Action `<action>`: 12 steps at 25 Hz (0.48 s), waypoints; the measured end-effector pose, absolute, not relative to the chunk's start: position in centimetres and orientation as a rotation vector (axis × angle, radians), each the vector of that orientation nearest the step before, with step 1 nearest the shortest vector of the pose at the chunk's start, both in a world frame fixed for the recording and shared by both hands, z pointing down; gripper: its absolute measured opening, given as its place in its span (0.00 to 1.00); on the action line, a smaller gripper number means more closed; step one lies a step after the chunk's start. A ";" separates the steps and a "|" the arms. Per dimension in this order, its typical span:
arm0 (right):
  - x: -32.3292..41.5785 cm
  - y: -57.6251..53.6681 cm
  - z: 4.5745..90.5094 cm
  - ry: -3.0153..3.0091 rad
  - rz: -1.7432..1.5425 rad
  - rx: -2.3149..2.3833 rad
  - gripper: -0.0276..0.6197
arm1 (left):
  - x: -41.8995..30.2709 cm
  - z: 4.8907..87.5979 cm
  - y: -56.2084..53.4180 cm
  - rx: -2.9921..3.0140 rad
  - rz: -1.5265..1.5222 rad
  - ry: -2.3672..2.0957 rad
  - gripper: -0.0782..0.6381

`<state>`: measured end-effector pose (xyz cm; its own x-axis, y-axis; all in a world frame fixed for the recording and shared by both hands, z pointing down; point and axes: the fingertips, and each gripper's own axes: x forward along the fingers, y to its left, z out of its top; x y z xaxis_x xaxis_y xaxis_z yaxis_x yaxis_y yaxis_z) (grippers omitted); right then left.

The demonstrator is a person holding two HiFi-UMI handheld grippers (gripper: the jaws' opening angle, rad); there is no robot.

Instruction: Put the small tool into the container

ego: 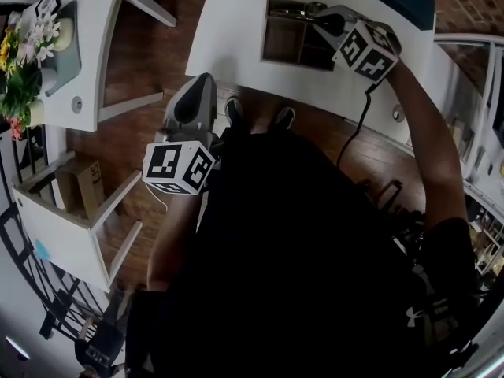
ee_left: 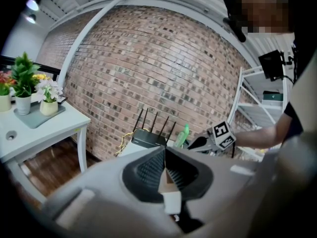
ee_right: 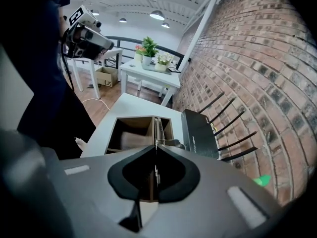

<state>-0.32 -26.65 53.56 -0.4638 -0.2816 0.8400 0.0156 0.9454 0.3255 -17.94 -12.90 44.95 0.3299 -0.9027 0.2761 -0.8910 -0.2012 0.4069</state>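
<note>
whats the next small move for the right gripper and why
Probably ease the right gripper down into one compartment of the brown wooden divided container. Its jaws are shut on what looks like a thin small metal tool, and the tips hang above the divider, not inside yet.

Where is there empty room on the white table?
Bare: the white table left of the wooden box, and the strip along its near edge. Crowded: behind the box by the router, and above it, the right gripper.

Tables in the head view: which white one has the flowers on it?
The upper-left table: flower pots stand on it. The table ahead holds a wooden box instead.
</note>
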 end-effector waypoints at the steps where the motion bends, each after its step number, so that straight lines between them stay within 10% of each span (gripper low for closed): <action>1: -0.3 -26.7 53.8 -2.024 -0.350 0.191 0.07 | -17.9 45.0 -12.9 2.107 -0.033 -1.572 0.12; 12: -0.4 -26.6 55.5 -1.992 -0.337 0.185 0.07 | -17.5 44.7 -12.7 2.118 -0.040 -1.567 0.12</action>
